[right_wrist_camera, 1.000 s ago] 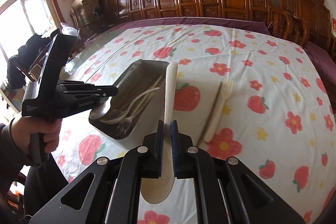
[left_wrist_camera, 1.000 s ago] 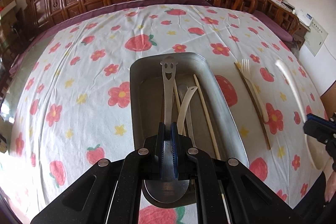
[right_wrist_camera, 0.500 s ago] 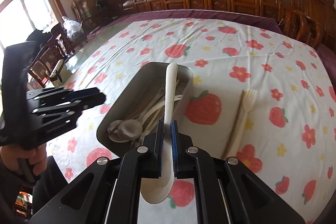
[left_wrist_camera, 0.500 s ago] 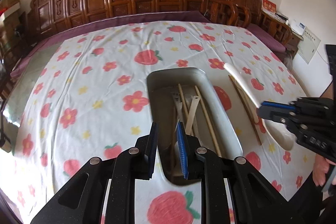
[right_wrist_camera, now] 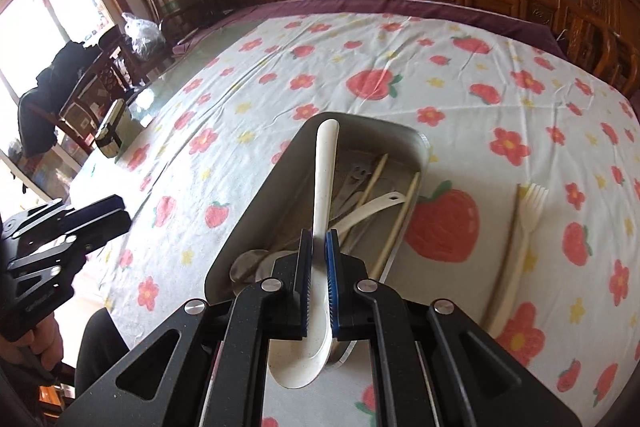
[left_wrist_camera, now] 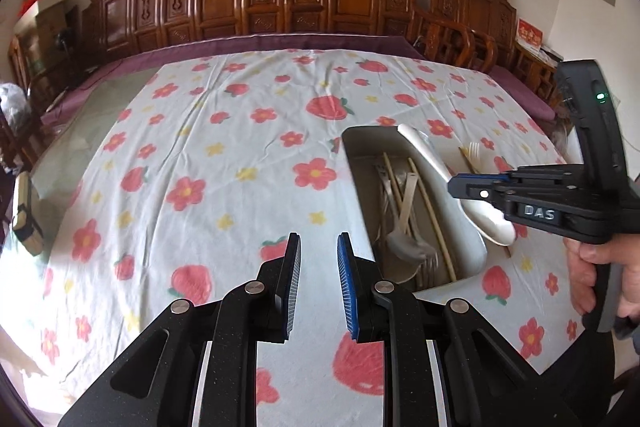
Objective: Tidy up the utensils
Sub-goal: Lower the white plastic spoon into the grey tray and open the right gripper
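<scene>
1. Left wrist view: the left tongs (left_wrist_camera: 318,259) are open a little and hold nothing. They have just been opening. They hang over the flowered cloth on the counter (left_wrist_camera: 208,155), left of the metal tray (left_wrist_camera: 478,247). Keep them out of the way.
2. Right wrist view: the right tongs (right_wrist_camera: 319,251) pinch the big white spoon (right_wrist_camera: 325,179) over the tray.
3. Line the spoon up with the tray's long side. Go low, then let go softly so it lies beside the chopsticks (right_wrist_camera: 400,223).
4. A white fork (right_wrist_camera: 528,223) waits on the cloth, right of the tray.
</scene>
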